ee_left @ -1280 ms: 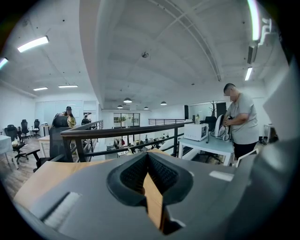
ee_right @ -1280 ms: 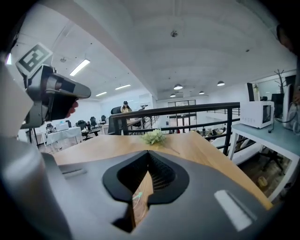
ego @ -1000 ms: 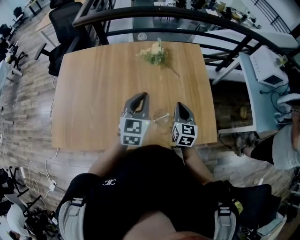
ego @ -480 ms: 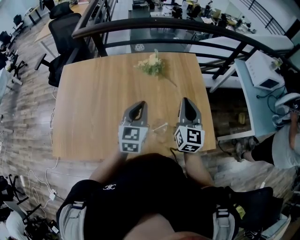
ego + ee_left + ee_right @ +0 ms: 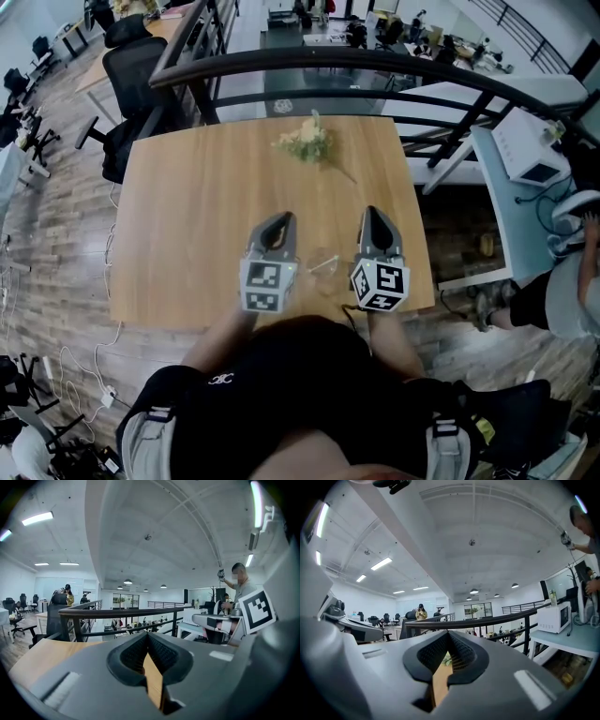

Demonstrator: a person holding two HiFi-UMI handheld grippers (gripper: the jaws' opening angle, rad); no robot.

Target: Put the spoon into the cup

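Observation:
A small clear cup [image 5: 324,274] stands on the wooden table [image 5: 187,206] near its front edge, between my two grippers. A pale spoon [image 5: 322,263] shows slanted at the cup's top; whether it rests inside is too small to tell. My left gripper [image 5: 280,220] hovers just left of the cup, shut and empty. My right gripper [image 5: 372,213] hovers just right of it, held level, also shut with nothing between its pads. In the left gripper view [image 5: 148,636] and the right gripper view [image 5: 449,634] the tips meet, and neither cup nor spoon shows.
A small bunch of flowers [image 5: 305,141] lies at the table's far edge. A dark railing [image 5: 375,66] runs behind the table, with an office chair [image 5: 127,56] at the far left. A desk with equipment [image 5: 530,150] and a person [image 5: 572,281] are to the right.
My right gripper has risen beside the cup and now points level, still shut. The left gripper has stayed in place.

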